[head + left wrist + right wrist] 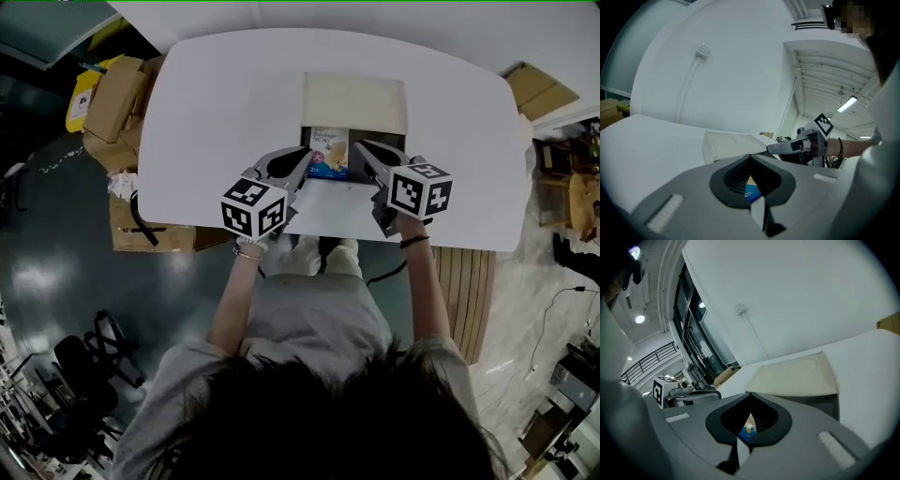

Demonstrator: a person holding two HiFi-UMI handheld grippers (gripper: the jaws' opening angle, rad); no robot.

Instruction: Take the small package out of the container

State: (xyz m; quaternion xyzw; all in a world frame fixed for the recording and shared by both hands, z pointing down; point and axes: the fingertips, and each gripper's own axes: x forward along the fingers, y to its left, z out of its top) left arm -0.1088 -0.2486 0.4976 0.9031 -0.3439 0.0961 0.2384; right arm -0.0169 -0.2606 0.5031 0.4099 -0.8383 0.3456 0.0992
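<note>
Dark hair fills the bottom edge of the head view; beyond it we see two forearms reaching to a white table [216,112]. On the table sits the container [380,136], a dark box with its cream lid [354,98] lying open flat behind it. Inside stands the package [329,154], blue and cream, upright near the box's left side. The left gripper [303,157] lies just beside the package on its left, and the right gripper [365,150] just beside it on its right; we cannot tell whether either touches it. In both gripper views we see the jaws pressed together at the tips with nothing clamped between them, and a sliver of the package shows through the hollow between the jaws. Cardboard boxes [112,103] crowd the floor left of the table.
</note>
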